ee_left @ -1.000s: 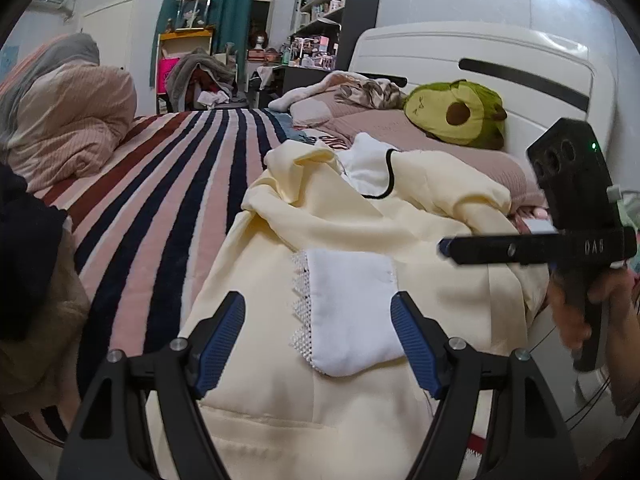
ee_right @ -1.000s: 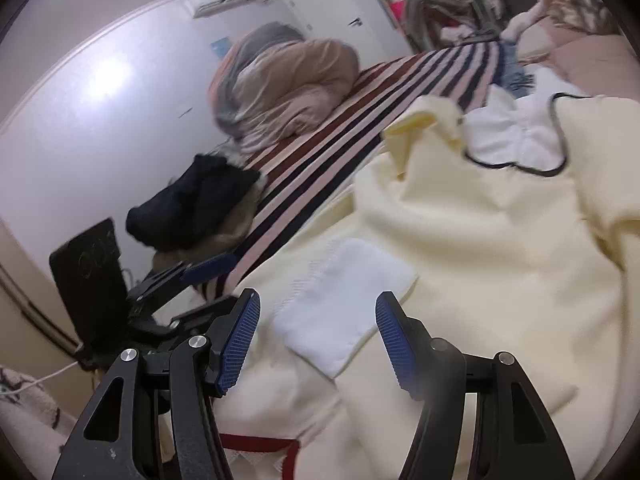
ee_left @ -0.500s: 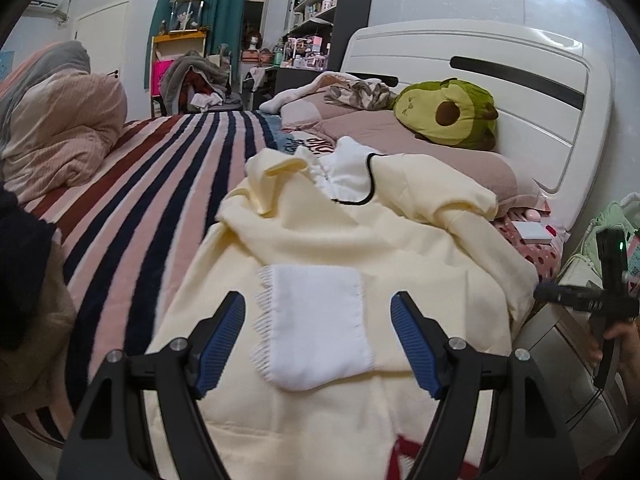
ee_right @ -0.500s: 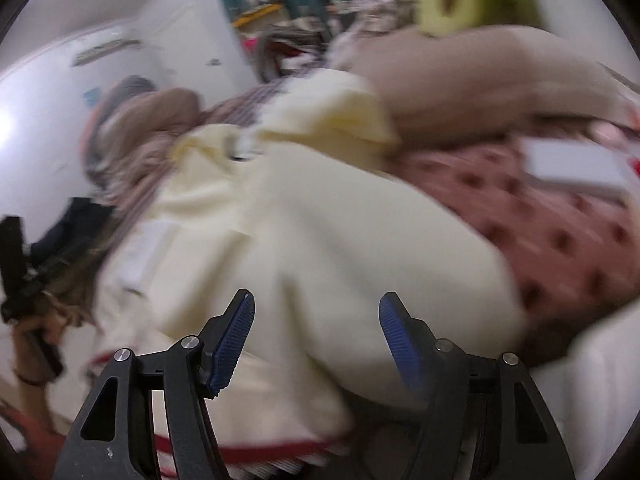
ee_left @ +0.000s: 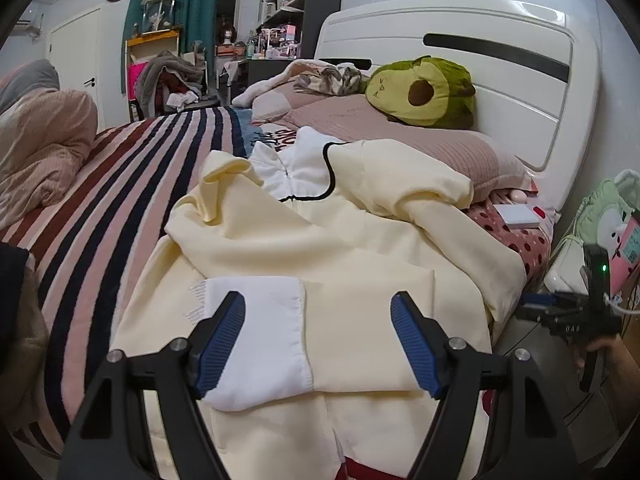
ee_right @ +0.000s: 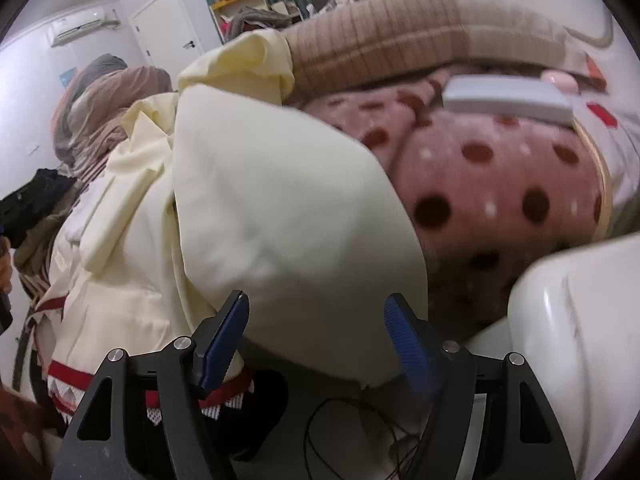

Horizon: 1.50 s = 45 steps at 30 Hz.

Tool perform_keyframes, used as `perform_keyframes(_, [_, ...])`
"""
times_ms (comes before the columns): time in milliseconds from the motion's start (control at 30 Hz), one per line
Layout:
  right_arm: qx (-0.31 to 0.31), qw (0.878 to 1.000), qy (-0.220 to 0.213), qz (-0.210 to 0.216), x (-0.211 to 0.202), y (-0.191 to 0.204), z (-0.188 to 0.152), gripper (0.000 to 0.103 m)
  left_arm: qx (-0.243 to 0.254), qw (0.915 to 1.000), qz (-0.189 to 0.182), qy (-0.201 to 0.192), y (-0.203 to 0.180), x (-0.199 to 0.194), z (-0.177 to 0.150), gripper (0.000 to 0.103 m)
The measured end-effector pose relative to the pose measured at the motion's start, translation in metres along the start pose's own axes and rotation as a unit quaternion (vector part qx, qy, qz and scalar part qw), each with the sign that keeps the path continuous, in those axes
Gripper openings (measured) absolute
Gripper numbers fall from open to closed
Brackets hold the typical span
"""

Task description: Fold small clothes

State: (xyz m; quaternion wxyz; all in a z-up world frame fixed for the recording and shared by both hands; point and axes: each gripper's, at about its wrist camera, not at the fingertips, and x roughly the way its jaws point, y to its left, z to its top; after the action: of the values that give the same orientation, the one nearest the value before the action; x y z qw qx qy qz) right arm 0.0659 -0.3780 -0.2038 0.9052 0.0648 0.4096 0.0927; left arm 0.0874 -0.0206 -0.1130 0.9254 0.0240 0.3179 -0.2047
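Pale yellow garment (ee_left: 360,248) lies rumpled across the striped bed (ee_left: 120,184), white pocket (ee_left: 260,332) facing up. Left gripper (ee_left: 318,344) hovers over the pocket, jaws apart, holding nothing. Right gripper (ee_right: 316,344) is at the garment's overhanging edge by the bedside (view is blurry, probably a hem corner), jaws opening, fabric between but not pinched. Step: lining up grabs. Next: close both on edges, then flatten.

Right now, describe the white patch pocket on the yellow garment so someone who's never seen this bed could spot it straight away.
Start at the bed's white headboard with the avocado plush against it, then follow the pale yellow garment spread toward the bed's near edge. On its near part lies the white pocket, a flat rectangle with a lacy fringe along its left edge, unlike the black-trimmed white collar near the pillows.
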Motion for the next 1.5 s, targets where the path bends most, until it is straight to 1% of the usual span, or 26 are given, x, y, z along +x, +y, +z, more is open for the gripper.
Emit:
perform_keyframes(133, [-0.018,1.0,-0.017,-0.001,0.002,0.007,0.015,0.075,0.003,1.0,0.002,0.005,-0.001,0.005,0.0,0.072])
perform_keyframes(167, [-0.021,1.0,-0.02,-0.002,0.002,0.008,0.014,0.079,0.004,1.0,0.002,0.005,-0.001,0.005,0.0,0.072])
perform_keyframes(200, [-0.028,0.999,-0.026,-0.009,0.001,0.011,0.019,0.082,0.005,1.0,0.003,0.005,-0.001,0.005,0.0,0.072])
perform_keyframes(333, [-0.052,0.996,-0.047,-0.047,-0.003,0.012,0.03,0.086,0.004,1.0,0.004,0.002,0.001,0.004,0.001,0.072])
perform_keyframes(367, [-0.054,0.996,-0.046,-0.056,-0.003,0.011,0.033,0.086,0.003,1.0,0.005,0.002,0.001,0.004,0.001,0.072])
perform_keyframes(400, [-0.052,0.996,-0.034,-0.056,0.0,0.008,0.037,0.086,0.002,1.0,0.005,0.002,0.002,0.003,0.0,0.072])
perform_keyframes(433, [-0.049,0.998,-0.022,-0.044,0.002,0.006,0.038,0.087,0.002,1.0,0.005,0.002,0.002,0.003,0.0,0.072])
perform_keyframes(467, [-0.044,0.999,-0.002,-0.02,0.006,0.004,0.038,0.086,0.002,1.0,0.006,0.001,0.003,0.003,0.0,0.072])
perform_keyframes(500, [-0.043,0.999,0.011,-0.002,0.006,0.002,0.038,0.083,0.002,1.0,0.006,0.001,0.003,0.002,-0.001,0.072])
perform_keyframes(533, [-0.049,0.999,0.015,0.011,0.004,0.005,0.036,0.078,0.001,1.0,0.006,0.0,0.003,0.002,-0.001,0.072])
perform_keyframes(567, [-0.057,0.998,0.021,0.025,0.004,0.009,0.034,0.072,0.0,1.0,0.005,0.0,0.004,0.002,-0.001,0.072])
perform_keyframes(600, [-0.064,0.997,0.029,0.03,0.005,0.013,0.032,0.071,-0.002,1.0,0.005,0.0,0.004,0.002,-0.001,0.072])
perform_keyframes(633, [-0.073,0.997,0.035,0.021,0.006,0.016,0.03,0.067,-0.003,1.0,0.004,0.0,0.004,0.003,-0.001,0.072])
perform_keyframes(667, [-0.081,0.996,0.038,0.013,0.008,0.018,0.028,0.057,-0.004,1.0,0.002,0.0,0.004,0.003,-0.001,0.072])
perform_keyframes(700, [-0.088,0.995,0.038,-0.002,0.008,0.02,0.028,0.039,-0.003,1.0,0.0,-0.001,0.003,0.003,-0.002,0.072])
perform_keyframes(733, [-0.091,0.995,0.036,-0.017,0.007,0.02,0.028,0.031,-0.002,1.0,-0.001,-0.002,0.003,0.002,-0.002,0.072])
perform_keyframes(767, [-0.089,0.995,0.034,-0.023,0.004,0.019,0.029,0.02,-0.001,1.0,-0.003,-0.003,0.003,0.002,-0.002,0.072])
perform_keyframes(800, [-0.082,0.996,0.028,-0.024,-0.001,0.018,0.031,0.012,-0.001,1.0,-0.004,-0.004,0.003,0.001,-0.002,0.072])
perform_keyframes(833, [-0.078,0.996,0.027,-0.025,-0.004,0.017,0.033,0.01,-0.001,1.0,-0.005,-0.006,0.003,0.0,-0.002,0.072])
perform_keyframes(900, [-0.079,0.996,0.017,-0.023,-0.01,0.019,0.036,0.002,-0.003,0.9999,-0.006,-0.009,0.005,-0.002,-0.002,0.072])
perform_keyframes(1000, [-0.079,0.996,-0.009,0.03,-0.025,0.032,0.042,0.001,-0.006,0.9998,-0.008,-0.016,0.006,-0.007,-0.003,0.072])
perform_keyframes(1100, [-0.097,0.993,-0.035,0.054,-0.036,0.054,0.054,0.001,-0.008,0.9996,-0.009,-0.024,0.007,-0.014,-0.004,0.072])
perform_keyframes(1200, [-0.111,0.988,-0.053,0.093,-0.042,0.079,0.067,0.001,-0.013,0.9993,-0.008,-0.034,0.012,-0.022,-0.006,0.072])
perform_keyframes(1333, [-0.149,0.978,-0.06,0.136,-0.037,0.124,0.084,0.0,-0.023,0.9985,-0.005,-0.049,0.023,-0.035,-0.009,0.072])
perform_keyframes(1367, [-0.156,0.975,-0.059,0.147,-0.035,0.133,0.084,0.0,-0.026,0.9983,-0.003,-0.052,0.026,-0.038,-0.01,0.072])
perform_keyframes(1500, [-0.191,0.961,-0.05,0.193,-0.017,0.185,0.1,0.0,-0.039,0.997,0.005,-0.066,0.042,-0.049,-0.016,0.072])
